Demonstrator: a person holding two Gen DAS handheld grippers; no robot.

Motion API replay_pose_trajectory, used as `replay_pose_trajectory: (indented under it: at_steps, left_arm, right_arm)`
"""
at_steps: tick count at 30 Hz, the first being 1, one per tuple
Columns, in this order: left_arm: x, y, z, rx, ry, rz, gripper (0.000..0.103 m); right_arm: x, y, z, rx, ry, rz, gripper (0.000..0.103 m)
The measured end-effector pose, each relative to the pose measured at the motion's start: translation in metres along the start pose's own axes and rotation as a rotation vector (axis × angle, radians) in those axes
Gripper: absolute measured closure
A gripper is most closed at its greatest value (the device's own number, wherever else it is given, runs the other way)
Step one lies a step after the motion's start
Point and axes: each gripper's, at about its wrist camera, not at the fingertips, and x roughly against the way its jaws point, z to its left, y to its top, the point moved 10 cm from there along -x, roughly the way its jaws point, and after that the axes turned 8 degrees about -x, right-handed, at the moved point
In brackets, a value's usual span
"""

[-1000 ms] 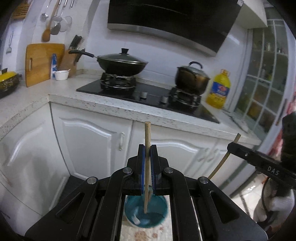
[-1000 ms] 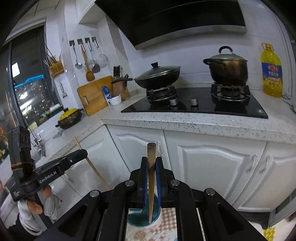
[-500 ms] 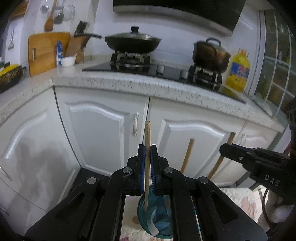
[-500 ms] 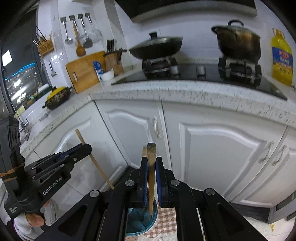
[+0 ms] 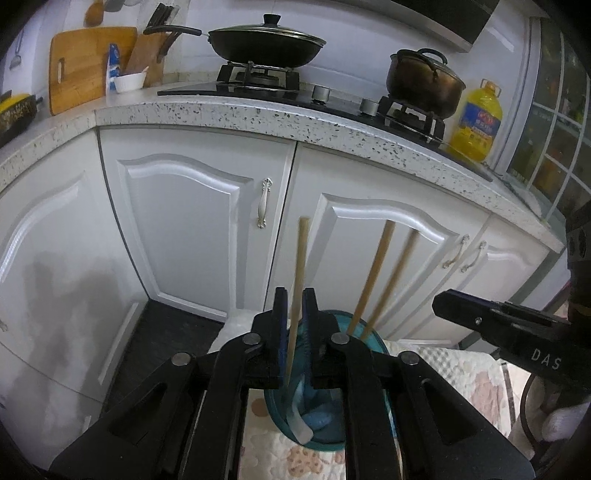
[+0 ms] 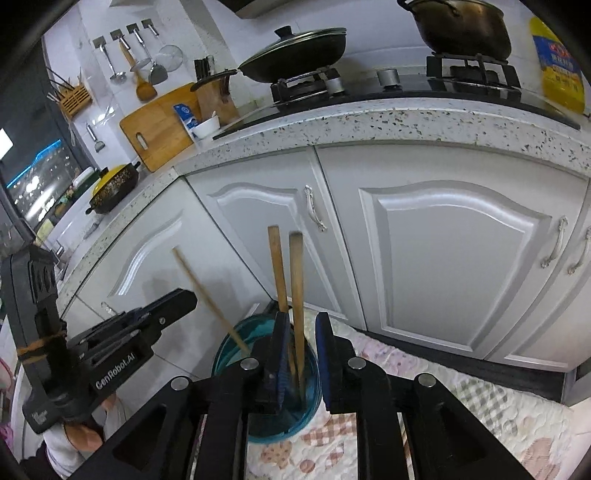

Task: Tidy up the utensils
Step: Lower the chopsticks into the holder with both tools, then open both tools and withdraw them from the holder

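Domestic kitchen. Showing a speckled stone countertop (image 5: 258,114) over white panelled cabinets (image 5: 192,221); a gas hob (image 5: 258,79) carrying a lidded wok (image 5: 266,44) and a dark pot (image 5: 424,79); a cutting board (image 6: 159,133), knife block (image 6: 216,98), hanging ladles (image 6: 129,55) and oil bottle (image 5: 476,122) standing alongside.

Left gripper (image 5: 294,306) fingers narrowly parted (slight gap each side); right gripper (image 6: 301,332) fingers spread wider.

White raised-panel cabinet doors (image 5: 192,221) stand beneath a speckled stone countertop (image 5: 258,114). A black gas hob (image 5: 258,83) carries a lidded wok (image 5: 266,42) and a pot (image 5: 424,79). White tiles (image 6: 92,22) line the wall.
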Motion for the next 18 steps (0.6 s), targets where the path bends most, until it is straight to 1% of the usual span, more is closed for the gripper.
replay_pose_trajectory:
  at_steps: [2, 4, 7, 8, 10, 18]
  left_arm:
    - [0.005, -0.002, 0.000, 0.003, -0.005, -0.002, 0.086]
    - [0.010, -0.005, 0.000, 0.009, -0.012, -0.003, 0.081]
    - [0.019, -0.010, -0.002, 0.004, -0.012, -0.001, 0.078]
    - [0.022, -0.013, -0.003, -0.001, -0.009, 0.000, 0.075]
    - [0.029, -0.019, -0.005, -0.013, -0.003, -0.003, 0.071]
    - [0.051, -0.044, -0.025, -0.079, 0.014, 0.001, 0.071]
  right_arm:
    - [0.006, -0.006, -0.001, 0.003, -0.002, -0.001, 0.080]
    - [0.010, -0.011, -0.002, -0.006, 0.002, 0.002, 0.080]
    - [0.017, -0.019, -0.005, -0.023, 0.005, 0.006, 0.080]
    - [0.018, -0.022, -0.006, -0.026, 0.004, 0.008, 0.080]
    - [0.022, -0.028, -0.008, -0.028, -0.001, 0.011, 0.079]
    - [0.044, -0.059, -0.013, -0.038, -0.019, 0.023, 0.077]
